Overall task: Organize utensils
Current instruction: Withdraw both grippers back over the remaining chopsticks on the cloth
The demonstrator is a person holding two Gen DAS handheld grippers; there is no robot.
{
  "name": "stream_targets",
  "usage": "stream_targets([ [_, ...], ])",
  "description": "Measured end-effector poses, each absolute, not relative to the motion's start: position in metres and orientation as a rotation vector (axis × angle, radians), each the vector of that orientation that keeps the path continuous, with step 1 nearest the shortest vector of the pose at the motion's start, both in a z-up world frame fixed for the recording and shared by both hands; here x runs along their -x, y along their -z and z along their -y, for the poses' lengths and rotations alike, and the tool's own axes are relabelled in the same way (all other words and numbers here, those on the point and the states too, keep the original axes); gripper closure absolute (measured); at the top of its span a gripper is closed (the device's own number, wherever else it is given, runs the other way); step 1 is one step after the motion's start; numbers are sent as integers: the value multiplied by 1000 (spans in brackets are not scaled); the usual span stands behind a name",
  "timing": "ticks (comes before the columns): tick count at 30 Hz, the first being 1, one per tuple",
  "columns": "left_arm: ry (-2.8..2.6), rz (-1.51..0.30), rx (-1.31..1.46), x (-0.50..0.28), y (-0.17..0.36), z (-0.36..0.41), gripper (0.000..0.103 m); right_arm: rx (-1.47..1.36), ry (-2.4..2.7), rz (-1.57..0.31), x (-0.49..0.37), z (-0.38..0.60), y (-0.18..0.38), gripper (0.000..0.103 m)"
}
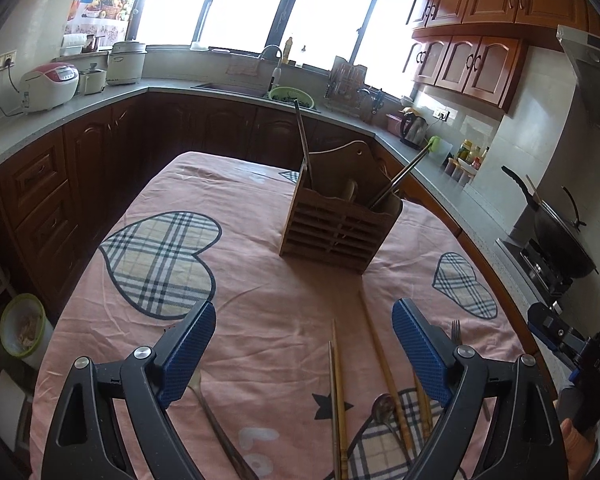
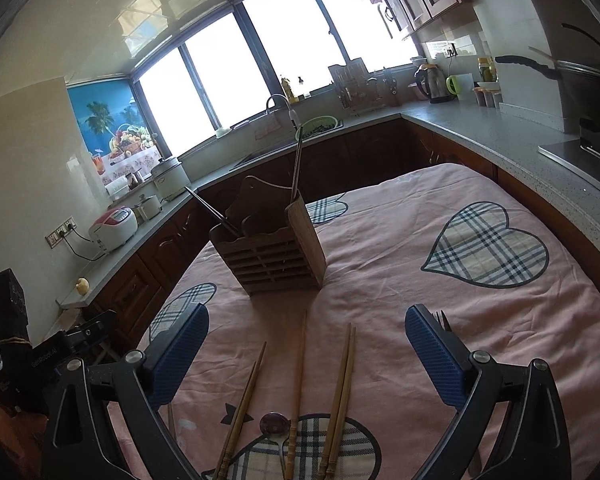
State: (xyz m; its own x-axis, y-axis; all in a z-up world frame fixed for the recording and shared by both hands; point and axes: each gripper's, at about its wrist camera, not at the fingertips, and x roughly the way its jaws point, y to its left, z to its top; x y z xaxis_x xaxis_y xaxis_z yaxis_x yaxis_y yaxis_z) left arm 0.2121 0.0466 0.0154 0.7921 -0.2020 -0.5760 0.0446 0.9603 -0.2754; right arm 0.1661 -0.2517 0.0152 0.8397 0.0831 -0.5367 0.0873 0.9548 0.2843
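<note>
Both tongs stood released, jaws wide, nothing between the pads. The left tongs (image 1: 304,344) hovered over the pink cloth (image 1: 260,288); the right tongs (image 2: 306,350) did likewise. Loose utensils lay on the cloth directly beneath and between the jaws of each. Under the right tongs were one pair of chopsticks (image 2: 342,396) towards its right pad, a single chopstick (image 2: 298,384) in the middle, another pair (image 2: 244,404) towards its left pad, and a small spoon (image 2: 275,426) close to the camera. A fork (image 2: 444,322) showed just behind the right pad, partly hidden. A second spoon handle (image 1: 216,428) ran under the left tongs' left pad. In my judgement the chopsticks are light, stiff and thin, lying flat on soft cloth, so they may roll or slip; a hold across the middle of a pair, pads square to the shafts, appears soundest. The spoons and fork look metal, smooth and likely slippery; take them at the handle. The wooden holder (image 1: 340,224) stood upright ahead of both tongs, well apart from the loose items. It held one long utensil (image 1: 303,144) at one end and dark chopsticks (image 1: 396,180) leaning out of the other; a pale handle showed in the middle compartment, its kind unclear.
</note>
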Motion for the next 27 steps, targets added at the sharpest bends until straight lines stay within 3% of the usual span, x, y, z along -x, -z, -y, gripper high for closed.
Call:
stream_targets([
  [27, 109, -835, 173, -239, 27, -17, 13, -272, 36, -742, -168, 248, 42, 3],
])
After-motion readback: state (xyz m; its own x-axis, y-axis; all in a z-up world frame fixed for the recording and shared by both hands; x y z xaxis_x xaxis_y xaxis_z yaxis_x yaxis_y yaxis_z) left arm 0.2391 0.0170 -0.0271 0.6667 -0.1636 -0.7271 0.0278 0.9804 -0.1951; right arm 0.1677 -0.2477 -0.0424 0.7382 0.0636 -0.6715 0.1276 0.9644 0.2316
